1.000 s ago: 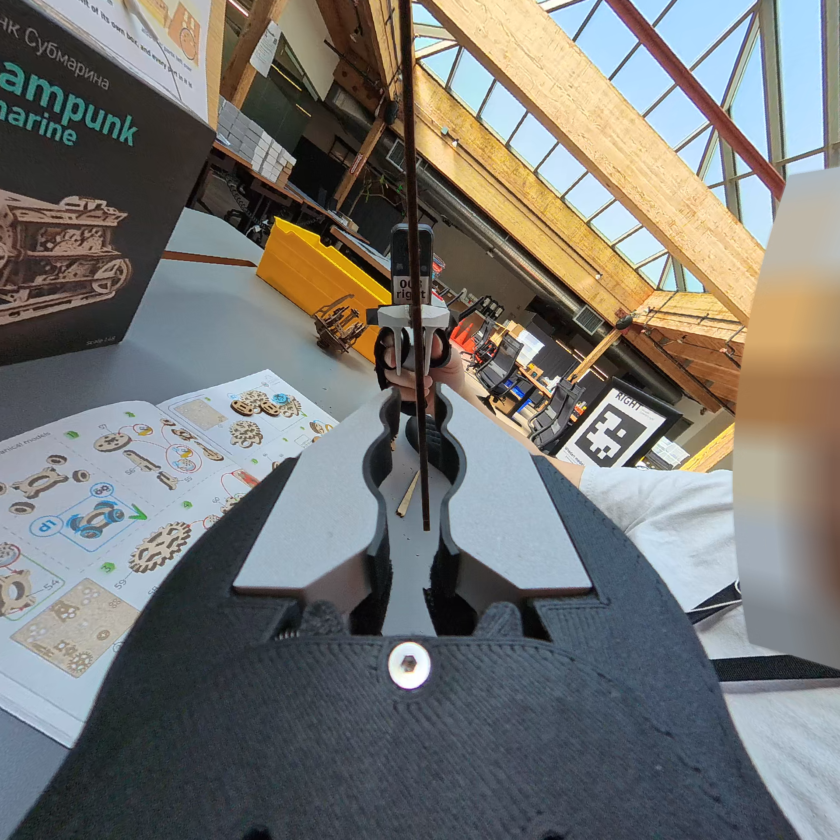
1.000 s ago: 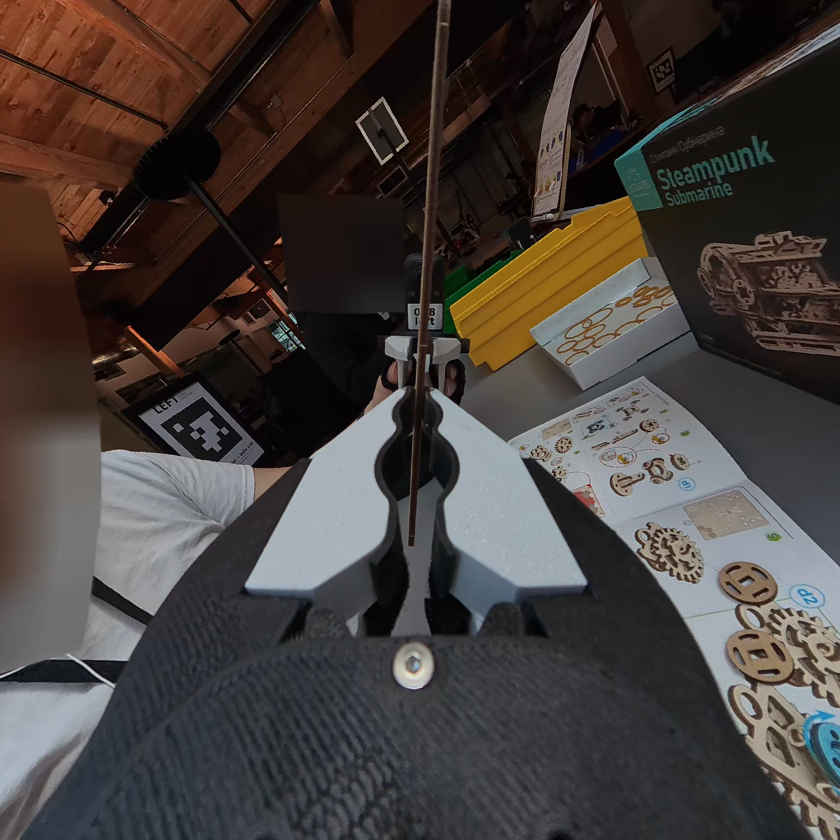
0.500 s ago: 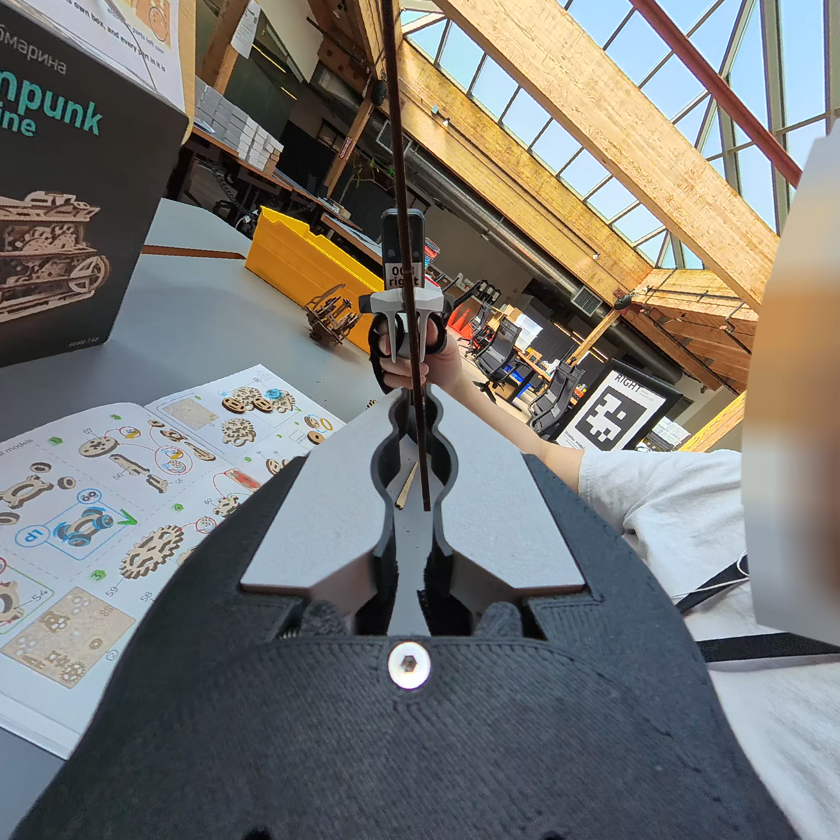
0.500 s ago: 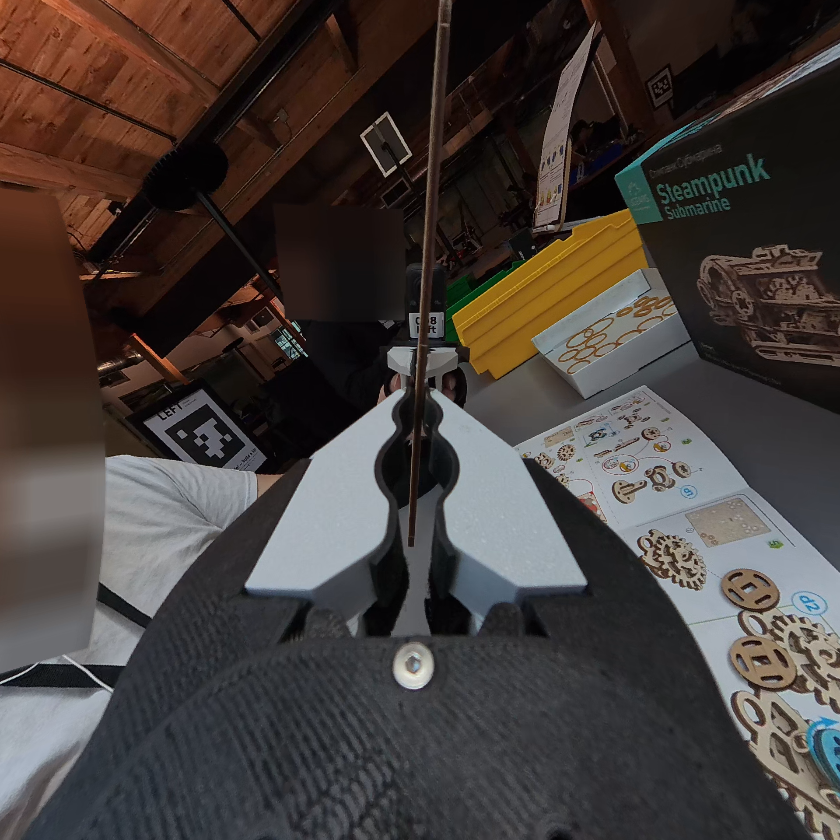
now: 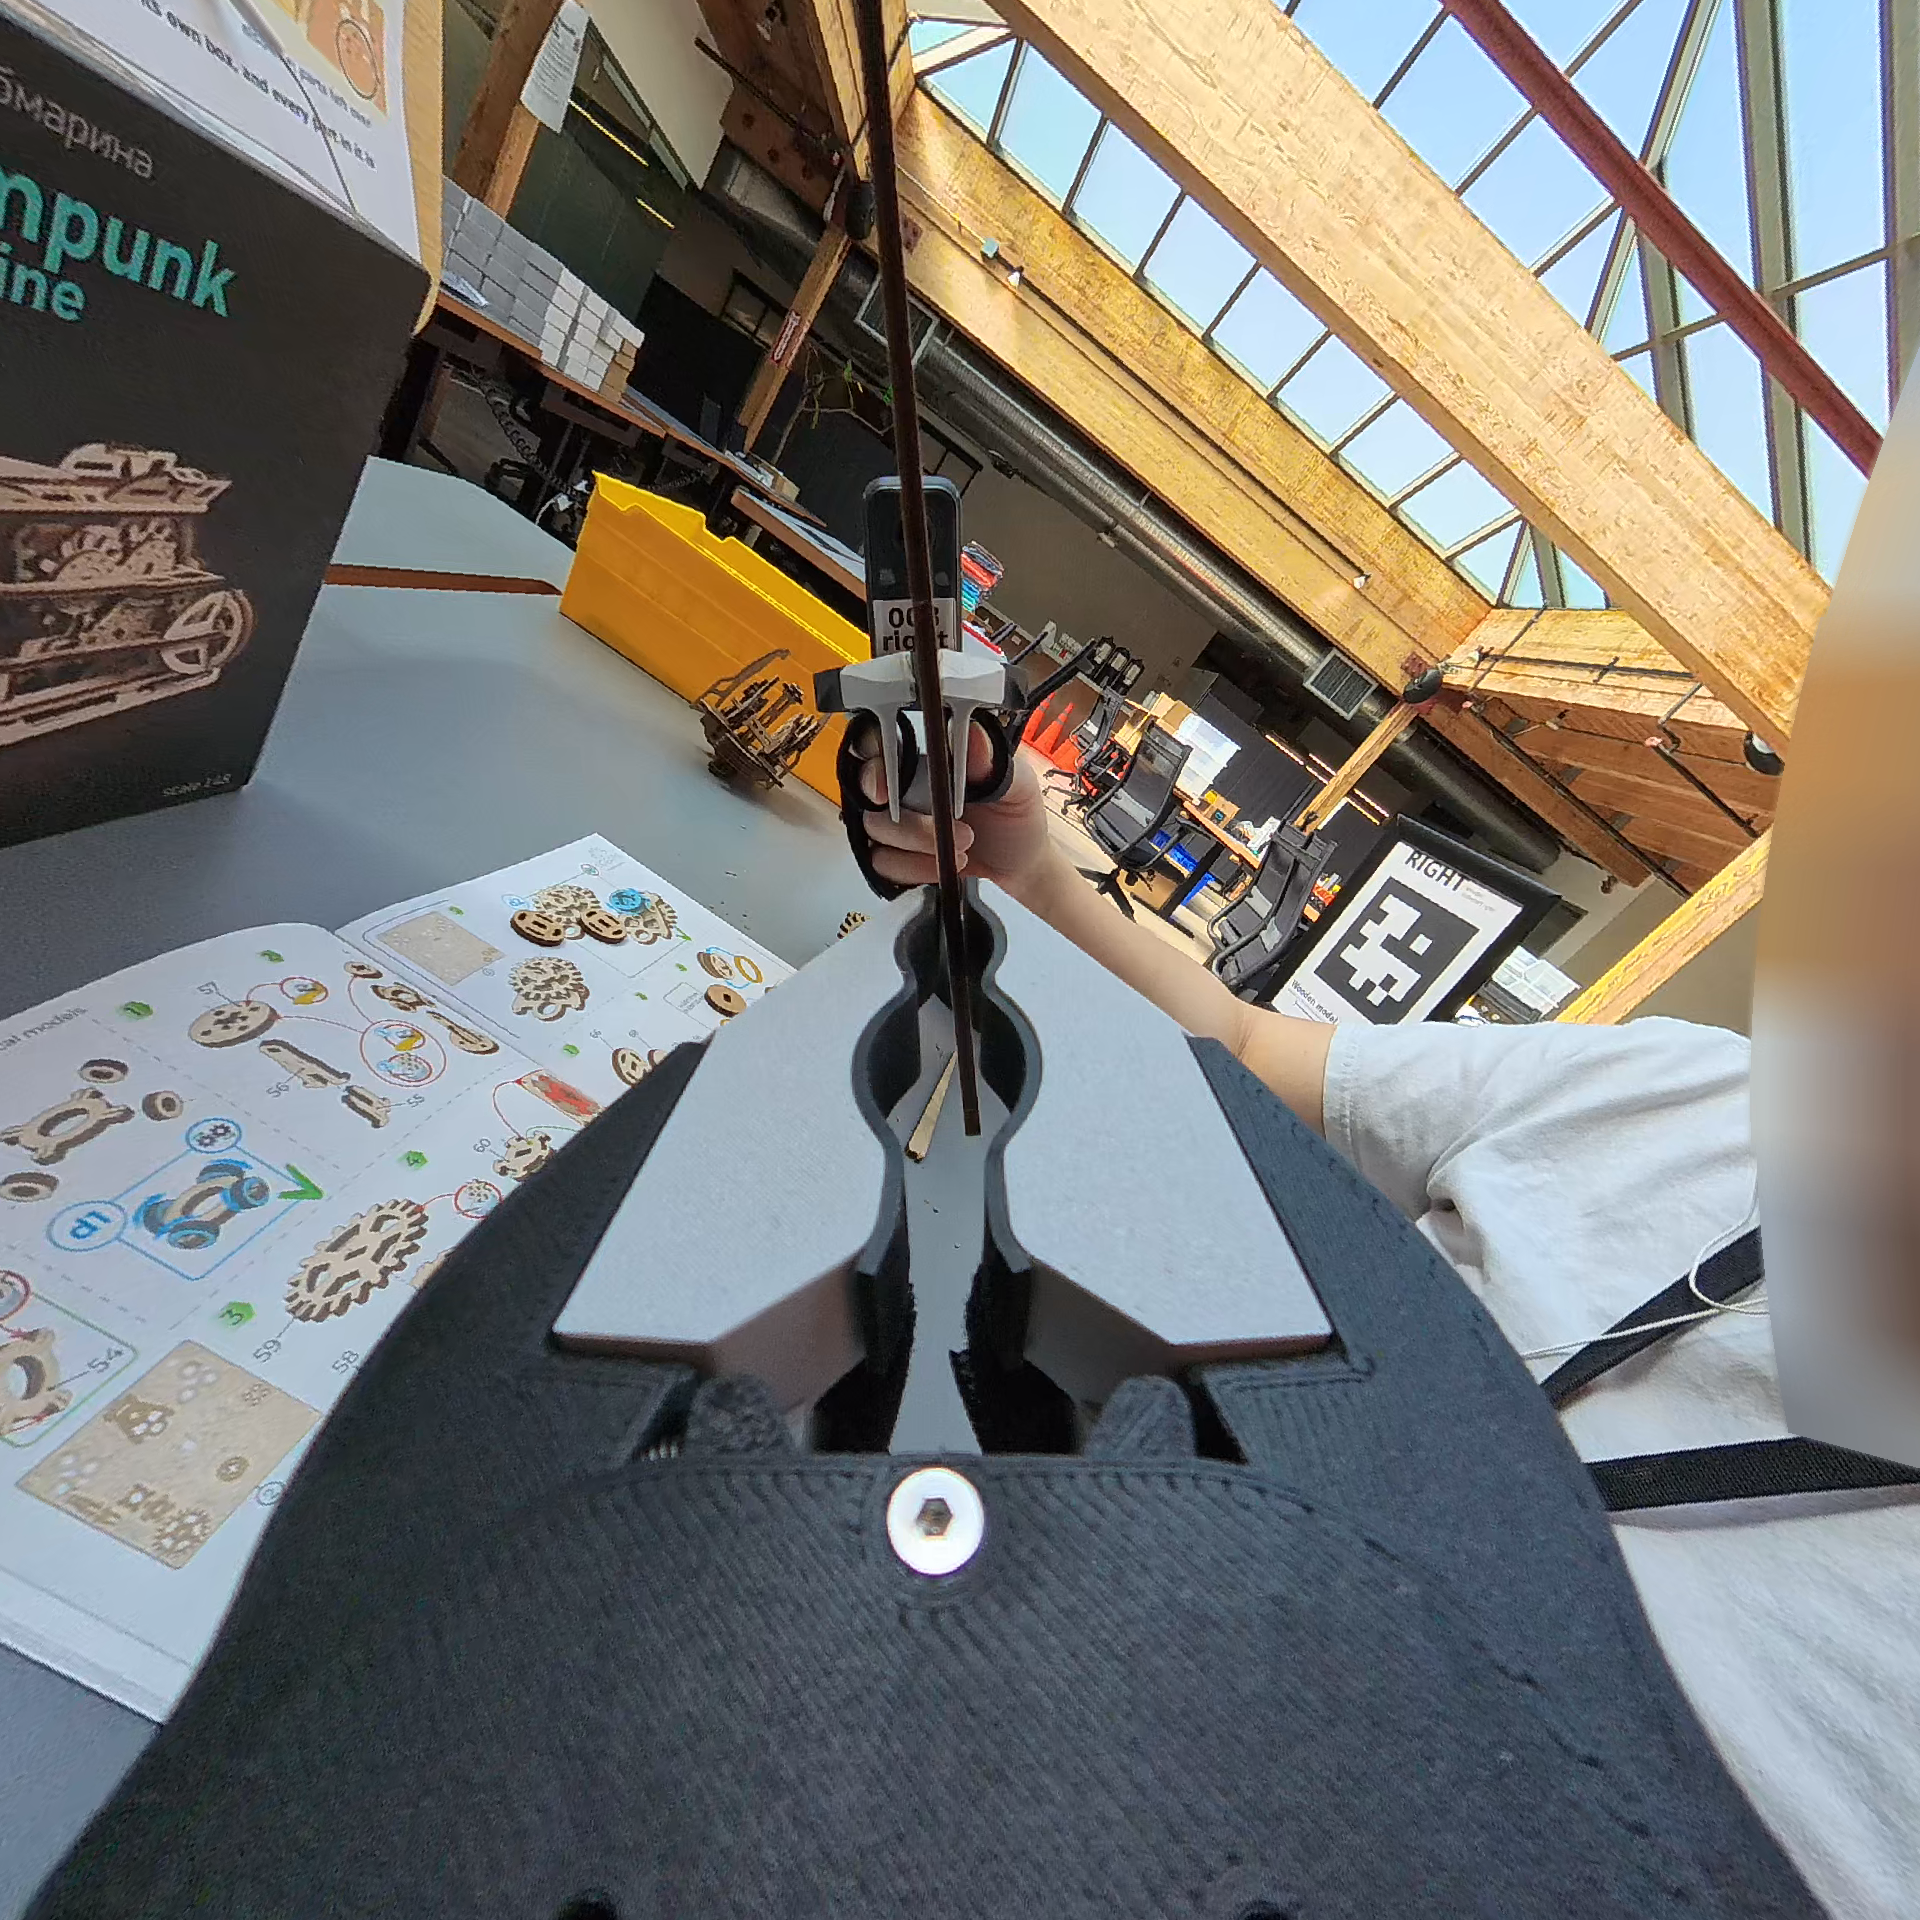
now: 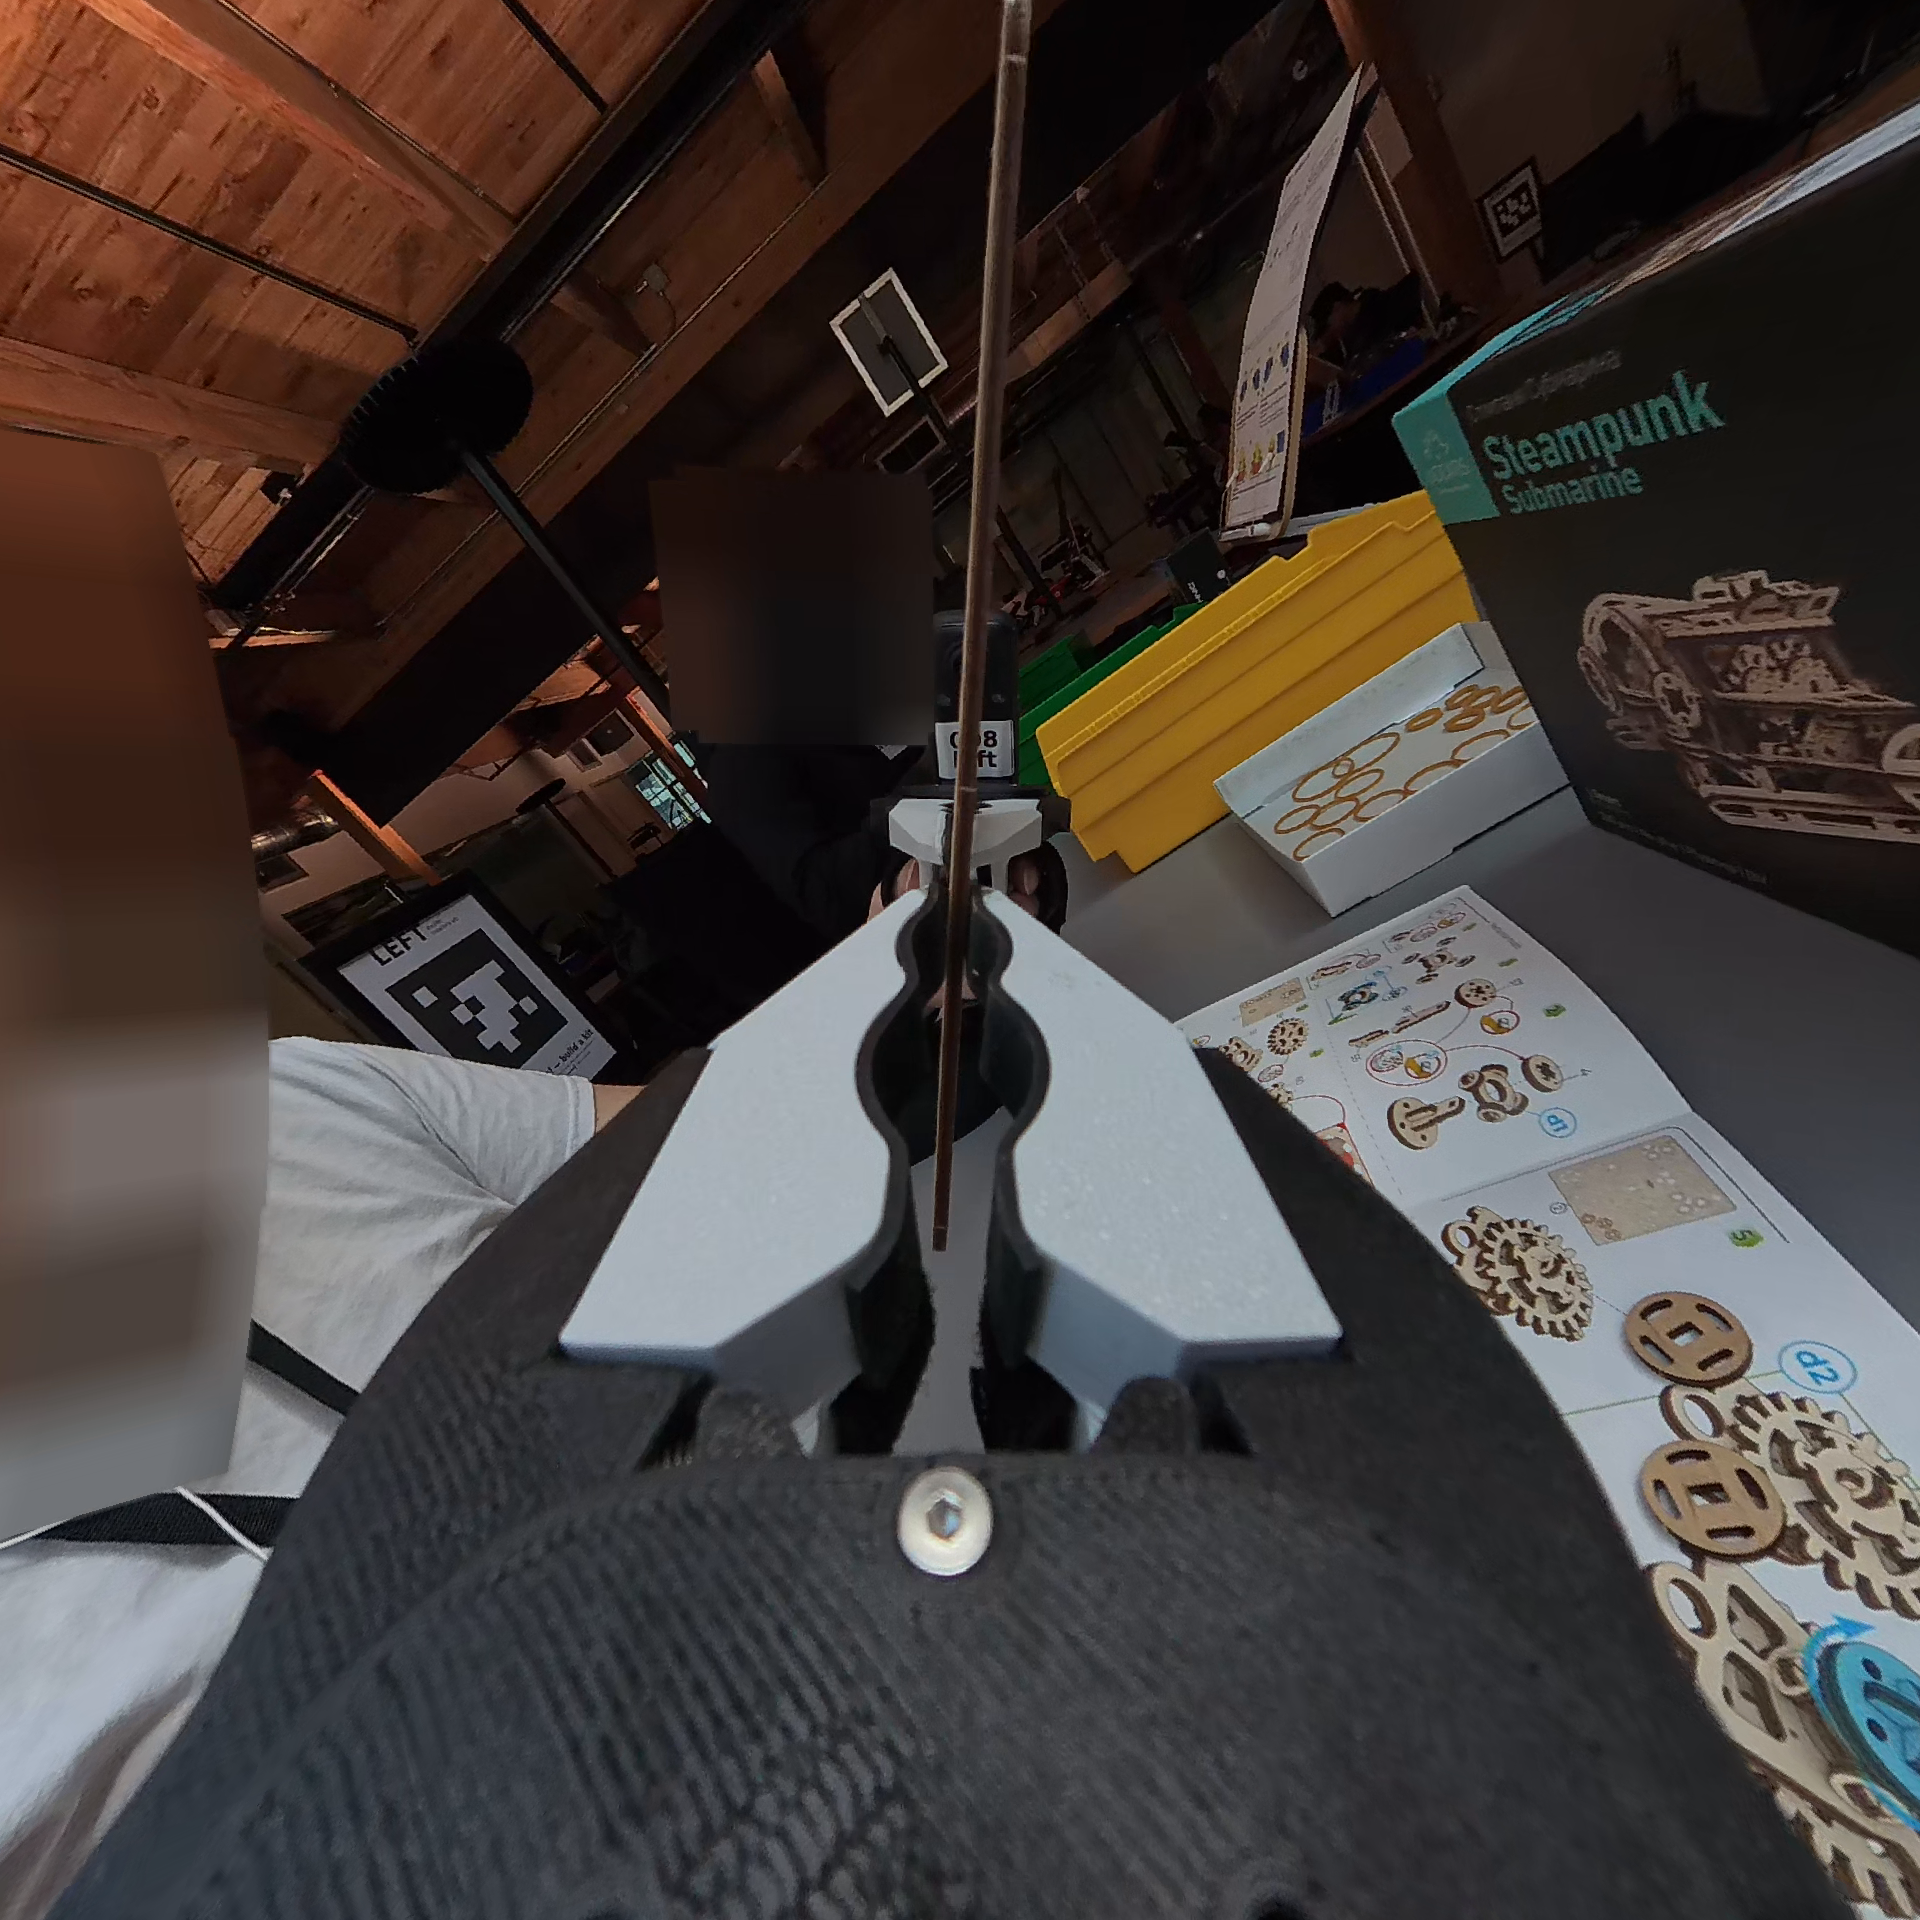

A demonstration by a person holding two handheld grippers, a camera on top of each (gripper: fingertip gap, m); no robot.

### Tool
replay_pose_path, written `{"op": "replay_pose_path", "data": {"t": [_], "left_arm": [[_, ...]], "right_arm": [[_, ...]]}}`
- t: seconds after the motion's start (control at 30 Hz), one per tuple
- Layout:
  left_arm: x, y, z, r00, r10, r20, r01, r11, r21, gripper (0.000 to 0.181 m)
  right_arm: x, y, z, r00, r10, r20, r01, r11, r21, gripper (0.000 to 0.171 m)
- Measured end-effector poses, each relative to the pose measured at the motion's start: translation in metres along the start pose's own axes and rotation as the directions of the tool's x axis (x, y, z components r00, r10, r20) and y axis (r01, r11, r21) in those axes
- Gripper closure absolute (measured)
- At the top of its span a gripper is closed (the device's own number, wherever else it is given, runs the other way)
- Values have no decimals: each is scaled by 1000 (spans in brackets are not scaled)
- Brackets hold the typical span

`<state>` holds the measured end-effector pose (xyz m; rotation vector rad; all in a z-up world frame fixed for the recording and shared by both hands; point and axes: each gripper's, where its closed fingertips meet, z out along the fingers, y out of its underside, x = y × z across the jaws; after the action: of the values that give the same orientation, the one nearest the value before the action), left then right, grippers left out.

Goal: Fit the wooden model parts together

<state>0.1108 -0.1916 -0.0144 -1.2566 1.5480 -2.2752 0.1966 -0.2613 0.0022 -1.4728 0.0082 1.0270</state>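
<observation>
A thin wooden sheet, seen edge-on as a dark line point(image 5: 914, 520), stands upright between both grippers. My left gripper point(image 5: 945, 920) is shut on its lower edge, and a small pale wooden stick point(image 5: 930, 1107) lies inside the jaws. My right gripper point(image 6: 951, 904) is shut on the same sheet point(image 6: 982, 520) from the opposite side. Each gripper faces the other: the right one shows in the left wrist view point(image 5: 925, 717), the left one in the right wrist view point(image 6: 966, 821). Both are held above the grey table point(image 5: 468, 727).
An open instruction booklet point(image 5: 260, 1091) lies on the table with loose wooden gears point(image 6: 1704, 1496) on it. A dark model box point(image 6: 1714, 623), a yellow bin point(image 6: 1247, 686), a white tray of wooden rings point(image 6: 1392, 769) and a small built wooden model point(image 5: 753, 722) stand behind. A person's white shirt point(image 5: 1558, 1143) is close.
Both grippers, still shut on the sheet, have shifted slightly together; the box has slid a little leftward in the left wrist view. The grip is unchanged.
</observation>
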Motion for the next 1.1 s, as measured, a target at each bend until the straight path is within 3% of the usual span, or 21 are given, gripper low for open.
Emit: {"op": "replay_pose_path", "data": {"t": [1.1], "left_arm": [[1,-5,-3,1000,12,6,-12,1000,27,177]], "right_arm": [[0,6,2,999,-32,-3,32,999,-30,171]]}}
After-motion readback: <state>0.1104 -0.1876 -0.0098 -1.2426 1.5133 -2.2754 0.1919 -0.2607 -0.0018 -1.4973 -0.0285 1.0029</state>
